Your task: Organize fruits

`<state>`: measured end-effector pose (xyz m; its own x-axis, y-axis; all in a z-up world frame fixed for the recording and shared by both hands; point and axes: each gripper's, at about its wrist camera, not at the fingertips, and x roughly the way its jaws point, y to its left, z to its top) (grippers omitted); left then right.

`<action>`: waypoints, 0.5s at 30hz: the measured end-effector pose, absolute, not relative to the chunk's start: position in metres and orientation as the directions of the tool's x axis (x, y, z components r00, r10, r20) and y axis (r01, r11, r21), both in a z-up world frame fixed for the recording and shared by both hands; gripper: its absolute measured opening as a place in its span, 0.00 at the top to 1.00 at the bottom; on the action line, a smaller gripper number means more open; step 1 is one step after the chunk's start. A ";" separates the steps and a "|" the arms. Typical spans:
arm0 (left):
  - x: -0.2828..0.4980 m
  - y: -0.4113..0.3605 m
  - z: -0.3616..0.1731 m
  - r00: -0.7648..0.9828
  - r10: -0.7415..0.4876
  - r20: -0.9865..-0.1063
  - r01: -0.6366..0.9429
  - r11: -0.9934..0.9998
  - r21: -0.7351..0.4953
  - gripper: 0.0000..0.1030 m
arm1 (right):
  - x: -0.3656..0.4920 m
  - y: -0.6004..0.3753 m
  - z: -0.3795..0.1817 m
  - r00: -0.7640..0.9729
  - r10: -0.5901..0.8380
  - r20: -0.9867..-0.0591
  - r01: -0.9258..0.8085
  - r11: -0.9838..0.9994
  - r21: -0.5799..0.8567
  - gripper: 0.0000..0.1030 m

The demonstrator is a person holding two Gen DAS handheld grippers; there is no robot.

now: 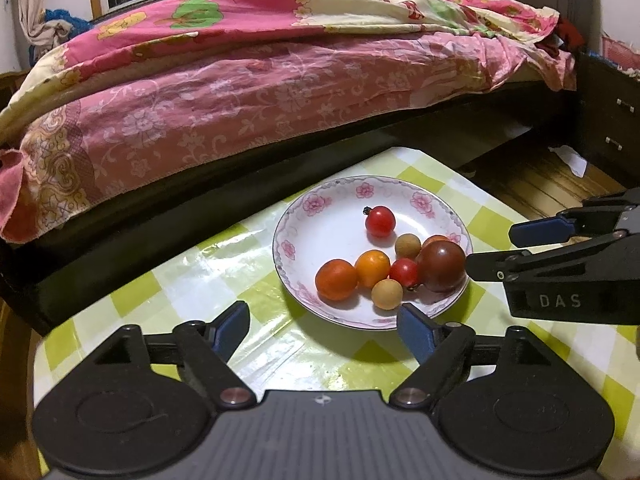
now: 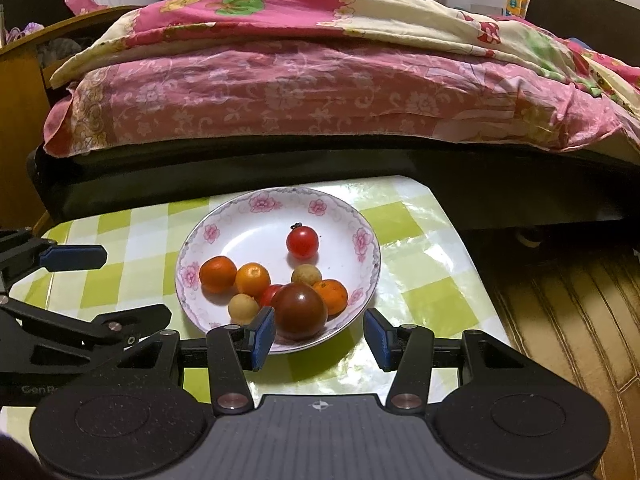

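Fruits all sit together in the floral plate (image 2: 362, 216) on the checked surface (image 2: 420, 280), so the gathering looks done; none is visible outside it. The dark tomato (image 2: 299, 311) lies just ahead of the right tool (image 2: 320, 334), whose jaws are spread and empty. The left tool (image 1: 324, 330) is likewise spread, just short of the plate's near rim

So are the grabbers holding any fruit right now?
No. The left gripper and right gripper are both open with nothing between the fingers; the fruit sits in the plate.

Both wrist views closely face the plate (image 1: 280, 236).
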<state>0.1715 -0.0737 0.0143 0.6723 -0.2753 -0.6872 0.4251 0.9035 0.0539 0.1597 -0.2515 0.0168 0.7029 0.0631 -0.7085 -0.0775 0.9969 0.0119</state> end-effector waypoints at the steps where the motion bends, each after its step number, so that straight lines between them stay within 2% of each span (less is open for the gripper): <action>1: 0.172 -0.073 0.014 0.667 -0.281 -0.691 0.425 0.904 0.043 0.13 | 0.159 -0.251 0.017 0.703 0.059 -0.709 -0.076 0.997 0.008 0.56; 10: 0.182 -0.069 0.006 0.615 -0.287 -0.735 0.385 0.922 -0.038 0.12 | 0.160 -0.249 0.016 0.703 0.028 -0.710 -0.072 0.997 -0.032 0.53; 15: 0.182 -0.067 0.005 0.618 -0.277 -0.735 0.373 0.927 -0.036 0.11 | 0.160 -0.248 0.016 0.707 0.006 -0.707 -0.065 0.996 -0.057 0.53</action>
